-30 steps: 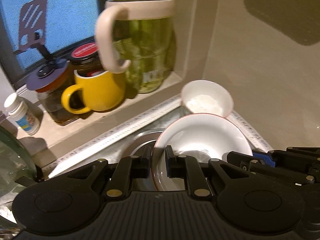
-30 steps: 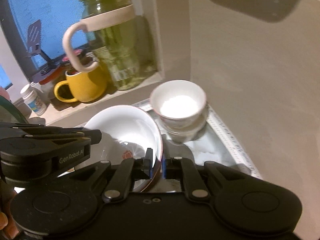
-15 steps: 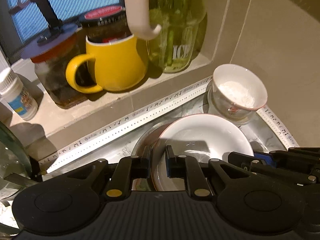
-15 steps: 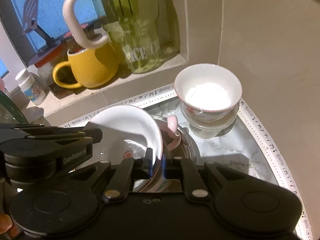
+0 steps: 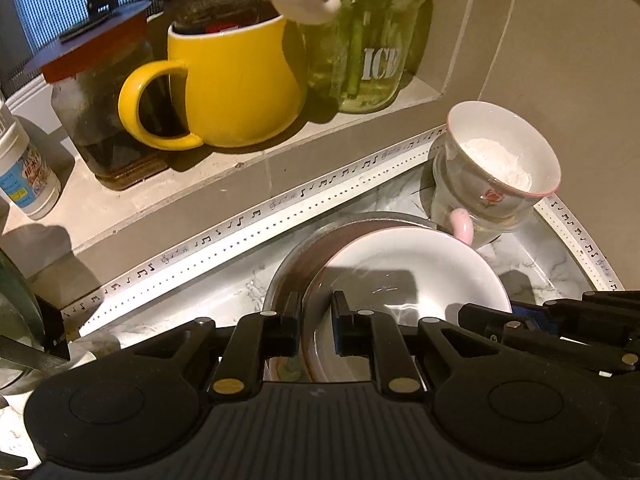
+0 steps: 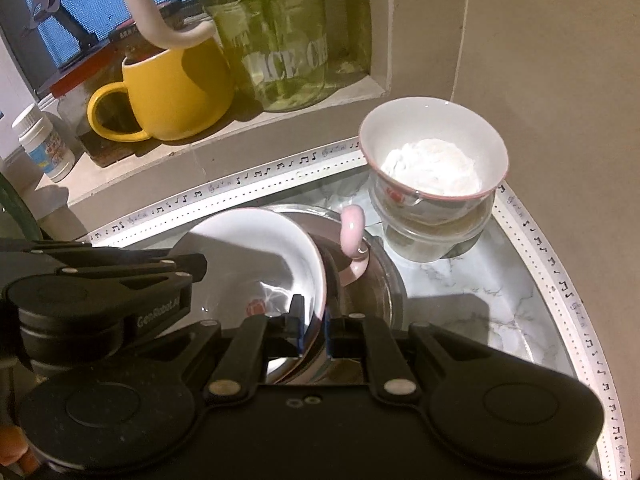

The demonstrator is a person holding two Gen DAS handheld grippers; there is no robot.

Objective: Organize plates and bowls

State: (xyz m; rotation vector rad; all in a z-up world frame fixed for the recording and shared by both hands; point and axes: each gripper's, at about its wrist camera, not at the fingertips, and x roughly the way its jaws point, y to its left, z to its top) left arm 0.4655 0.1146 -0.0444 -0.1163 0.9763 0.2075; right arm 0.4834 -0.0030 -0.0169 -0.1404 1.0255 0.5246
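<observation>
White glazed ceramic bowl (image 5: 404,268), lower centre: left gripper (image 5: 316,326) and right gripper (image 6: 312,326) both clamping its rim; slippery, fragile.

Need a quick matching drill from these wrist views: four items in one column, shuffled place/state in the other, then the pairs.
Items:
1. white bowl
2. small rose bowl
3. yellow mug
4. pink spoon

Places/states:
A. on the window ledge
B. holds white powder, sits in a glass bowl
C. rim pinched by left gripper and right gripper
D. handle sticks up from a metal dish

Pairs: 1-C, 2-B, 3-A, 4-D
</observation>
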